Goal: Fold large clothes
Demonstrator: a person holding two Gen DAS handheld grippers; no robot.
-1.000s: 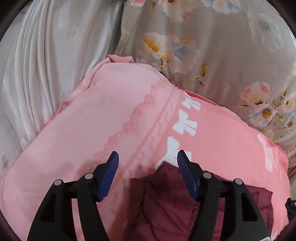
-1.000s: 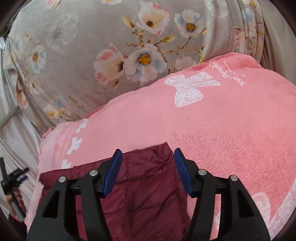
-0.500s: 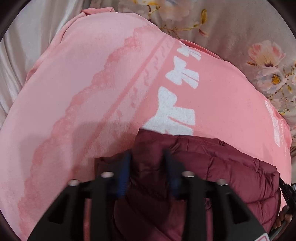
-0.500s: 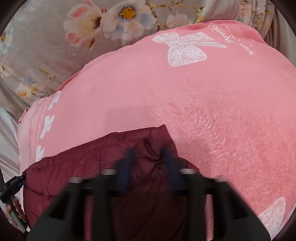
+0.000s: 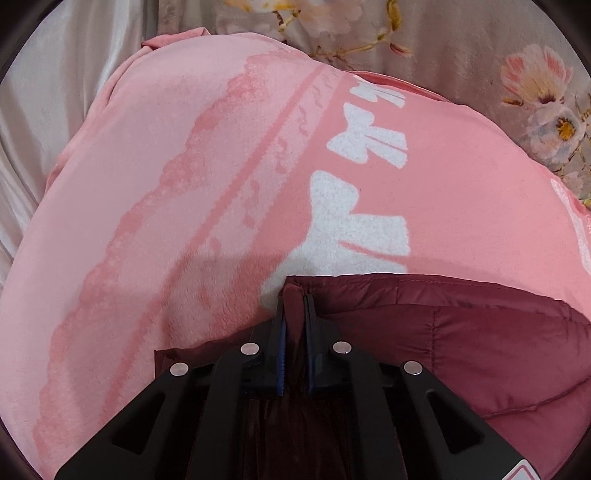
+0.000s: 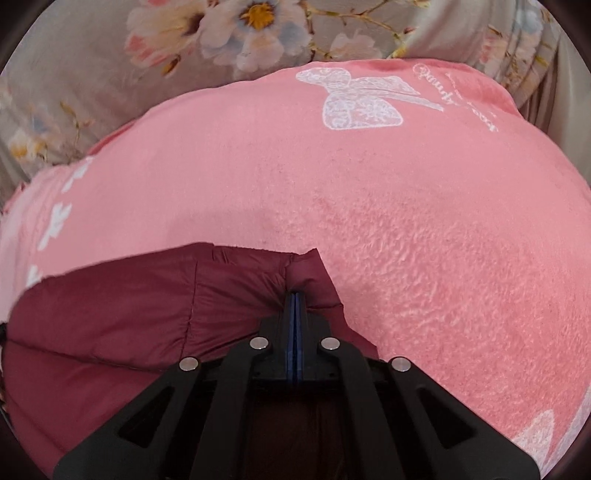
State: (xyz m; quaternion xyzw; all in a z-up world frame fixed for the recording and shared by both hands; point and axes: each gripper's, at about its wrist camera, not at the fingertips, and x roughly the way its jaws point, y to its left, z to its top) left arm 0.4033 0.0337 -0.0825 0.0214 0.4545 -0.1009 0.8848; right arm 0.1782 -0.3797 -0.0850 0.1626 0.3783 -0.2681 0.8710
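Observation:
A dark red quilted jacket (image 5: 461, 343) lies on a pink blanket (image 5: 184, 184) with white bow prints. My left gripper (image 5: 294, 299) is shut on the jacket's near left corner, with a fold of red fabric pinched between its blue pads. In the right wrist view the same jacket (image 6: 129, 306) spreads to the left. My right gripper (image 6: 295, 295) is shut on the jacket's right corner, which bunches up just past the fingertips. The jacket's edge runs stretched between the two grippers.
The pink blanket (image 6: 369, 192) covers a bed. Beyond it is grey bedding with flower prints (image 6: 221, 33), which also shows in the left wrist view (image 5: 535, 92). Pale silky fabric (image 5: 48, 92) lies at the left.
Both grippers moved down onto the jacket's corners and closed from open to shut on the fabric. The jacket edge now stretches taut between them.

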